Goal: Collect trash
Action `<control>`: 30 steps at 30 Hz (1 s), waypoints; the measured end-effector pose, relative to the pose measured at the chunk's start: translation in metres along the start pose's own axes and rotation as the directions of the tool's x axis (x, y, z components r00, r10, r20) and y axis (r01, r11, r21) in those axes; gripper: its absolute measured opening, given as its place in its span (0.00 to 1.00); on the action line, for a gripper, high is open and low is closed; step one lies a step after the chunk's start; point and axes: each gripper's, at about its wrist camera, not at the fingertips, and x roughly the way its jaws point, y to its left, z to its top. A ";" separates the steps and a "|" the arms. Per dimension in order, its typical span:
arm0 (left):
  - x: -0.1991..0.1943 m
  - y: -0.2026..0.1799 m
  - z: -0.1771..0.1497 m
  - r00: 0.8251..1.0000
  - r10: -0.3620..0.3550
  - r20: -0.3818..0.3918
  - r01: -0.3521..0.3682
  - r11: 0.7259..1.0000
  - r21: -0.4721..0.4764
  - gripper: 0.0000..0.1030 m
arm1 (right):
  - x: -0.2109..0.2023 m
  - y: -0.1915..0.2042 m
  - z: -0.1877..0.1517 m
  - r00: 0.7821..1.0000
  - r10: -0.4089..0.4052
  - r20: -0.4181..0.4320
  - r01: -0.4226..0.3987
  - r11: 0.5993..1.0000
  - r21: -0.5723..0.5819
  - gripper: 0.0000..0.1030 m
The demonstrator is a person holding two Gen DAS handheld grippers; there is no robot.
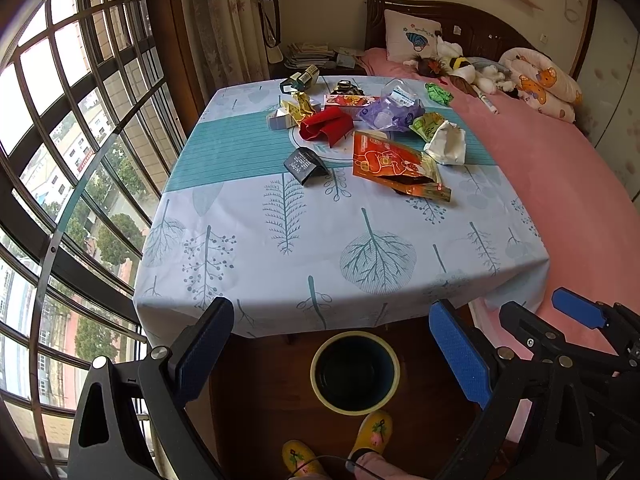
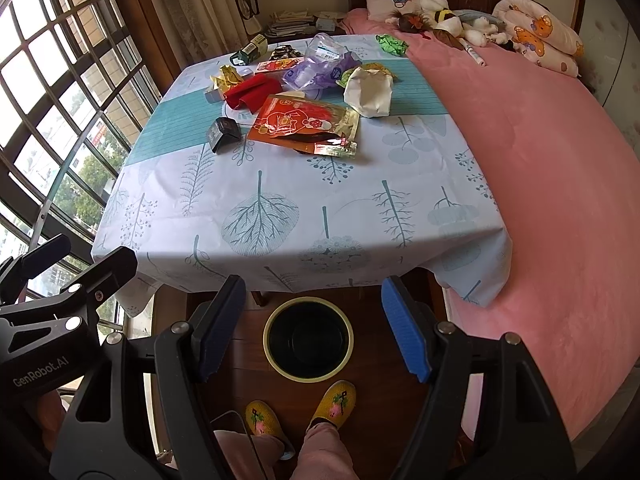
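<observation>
Trash lies on the far half of the table point(image 1: 280, 264) point(image 2: 280, 184): an orange foil packet point(image 1: 394, 164) point(image 2: 304, 124), a red wrapper point(image 1: 326, 126) point(image 2: 252, 91), a small black box point(image 1: 306, 166) point(image 2: 224, 133), a white crumpled bag point(image 1: 446, 144) point(image 2: 368, 92), a purple plastic bag point(image 1: 394, 114) point(image 2: 320, 72), yellow and green wrappers. An empty bin point(image 1: 355, 372) point(image 2: 308, 338) with a yellow rim stands on the floor below the near table edge. My left gripper point(image 1: 332, 344) and right gripper point(image 2: 314, 320) are open and empty, held above the bin.
A bed with a pink cover point(image 1: 560, 184) point(image 2: 540, 152) runs along the table's right side, with plush toys and a pillow at its head. A barred window point(image 1: 60, 160) is on the left. The person's yellow slippers point(image 2: 332, 402) stand by the bin.
</observation>
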 end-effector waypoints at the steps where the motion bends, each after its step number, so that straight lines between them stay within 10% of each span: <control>1: 0.000 0.000 0.000 1.000 0.001 0.000 -0.001 1.000 0.000 0.97 | 0.000 0.000 0.000 1.000 0.000 0.000 0.000 1.000 0.000 0.67; 30: 0.005 -0.002 -0.003 1.000 -0.005 -0.002 0.005 1.000 0.005 0.97 | 0.007 0.000 -0.002 1.000 0.004 -0.009 -0.004 1.000 0.003 0.67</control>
